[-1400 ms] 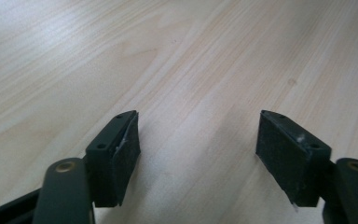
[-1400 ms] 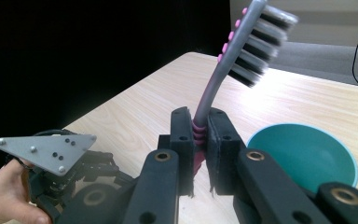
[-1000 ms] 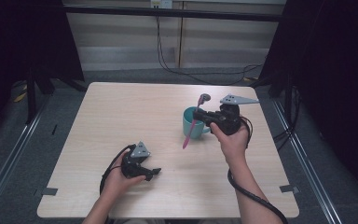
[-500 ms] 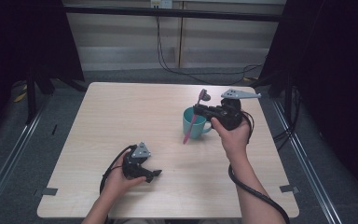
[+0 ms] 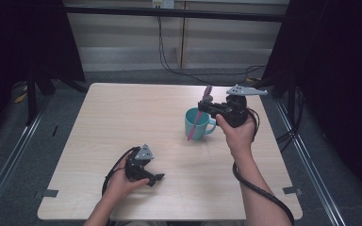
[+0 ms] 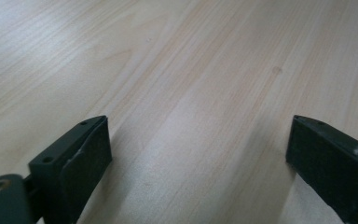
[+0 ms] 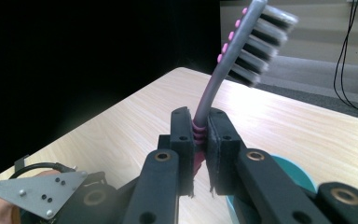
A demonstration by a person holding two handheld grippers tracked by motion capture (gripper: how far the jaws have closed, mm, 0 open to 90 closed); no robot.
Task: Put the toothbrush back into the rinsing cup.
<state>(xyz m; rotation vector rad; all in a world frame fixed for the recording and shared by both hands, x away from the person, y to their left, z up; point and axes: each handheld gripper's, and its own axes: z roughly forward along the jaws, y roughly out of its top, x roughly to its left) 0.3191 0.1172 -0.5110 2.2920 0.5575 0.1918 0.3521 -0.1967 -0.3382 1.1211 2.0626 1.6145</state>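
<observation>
Fingers of the right gripper pinch a pink-and-grey toothbrush by its neck, handle tip inside the teal mug. Likely step: lowering it in; keep it upright, centred. The left gripper rests spread apart on the worktop.

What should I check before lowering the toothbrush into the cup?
1. Grip: right gripper clamps the toothbrush at the neck: ok.
2. Orientation: bristles up, pink handle end pointing down: ok.
3. Alignment: in the high view the handle tip hangs in front of the teal cup, outside its rim: not ok.
4. Cup upright on the table: ok.
5. Cup empty inside: cannot tell.
6. Left gripper open, resting well away from the cup: ok.
</observation>
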